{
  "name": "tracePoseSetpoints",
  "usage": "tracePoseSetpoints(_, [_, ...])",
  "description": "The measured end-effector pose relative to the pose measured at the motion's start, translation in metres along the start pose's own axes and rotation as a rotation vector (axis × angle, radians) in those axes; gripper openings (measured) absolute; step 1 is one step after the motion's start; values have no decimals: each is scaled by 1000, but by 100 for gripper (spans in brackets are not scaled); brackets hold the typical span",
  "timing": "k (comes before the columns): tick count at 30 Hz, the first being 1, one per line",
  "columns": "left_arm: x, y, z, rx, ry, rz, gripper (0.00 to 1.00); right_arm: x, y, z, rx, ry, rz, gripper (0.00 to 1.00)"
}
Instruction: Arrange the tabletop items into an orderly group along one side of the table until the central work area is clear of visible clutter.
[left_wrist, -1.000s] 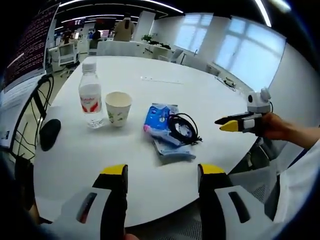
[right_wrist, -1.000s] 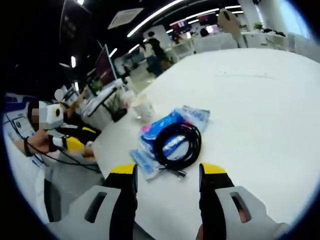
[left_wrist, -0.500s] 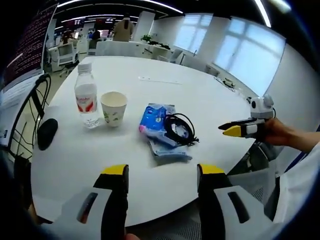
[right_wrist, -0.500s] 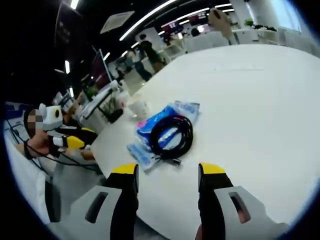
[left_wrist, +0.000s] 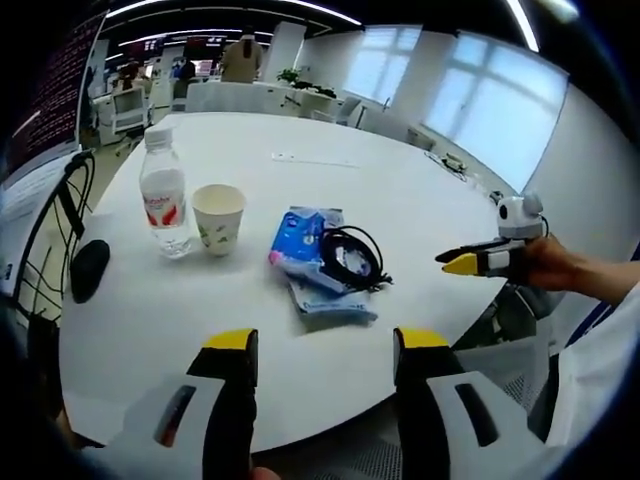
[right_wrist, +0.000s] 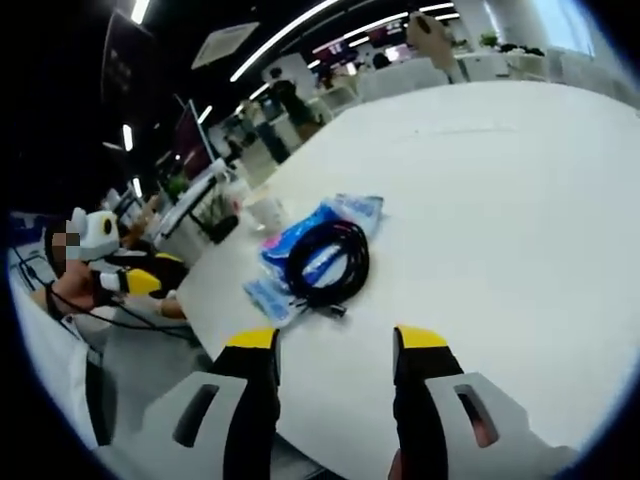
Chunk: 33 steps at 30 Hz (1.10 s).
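I have drawn both cameras back; nothing on the bench (left_wrist: 420, 200) moved. The black cable coil (left_wrist: 348, 258) lies atop the blue tissue packs (left_wrist: 305, 240), paper cup (left_wrist: 218, 217) and water bottle (left_wrist: 164, 195) beyond. Left hand-held gripper (left_wrist: 325, 345) and right hand-held gripper (right_wrist: 333, 342) gape empty, awaiting a pick.

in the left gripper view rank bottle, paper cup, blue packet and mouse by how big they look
1. blue packet
2. water bottle, taller but slimmer than the packet, so close
3. paper cup
4. black mouse, about level with the cup; unsure
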<state>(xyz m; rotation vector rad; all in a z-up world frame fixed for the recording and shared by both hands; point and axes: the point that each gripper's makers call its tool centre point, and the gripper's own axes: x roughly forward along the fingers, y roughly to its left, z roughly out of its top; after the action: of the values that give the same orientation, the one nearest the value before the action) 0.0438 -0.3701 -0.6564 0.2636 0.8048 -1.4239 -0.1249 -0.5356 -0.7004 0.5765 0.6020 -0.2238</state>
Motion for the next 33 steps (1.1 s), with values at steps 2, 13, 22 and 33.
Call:
tracePoseSetpoints(2, [-2,2,0,-6,-6,8,54,0,-1,1,-3,4,-1,42])
tracePoseSetpoints(13, [-10,11,-4,-37,-27,34,54,13,2,18,-34,25,17,41])
tracePoseSetpoints(22, [-11,11,-5,-38,-28,31,53,28,2,24,-62,55,32,41])
tracePoseSetpoints(33, [-9,9,-1,-23,-33,23,53,41,2,28,-75,75,39,39])
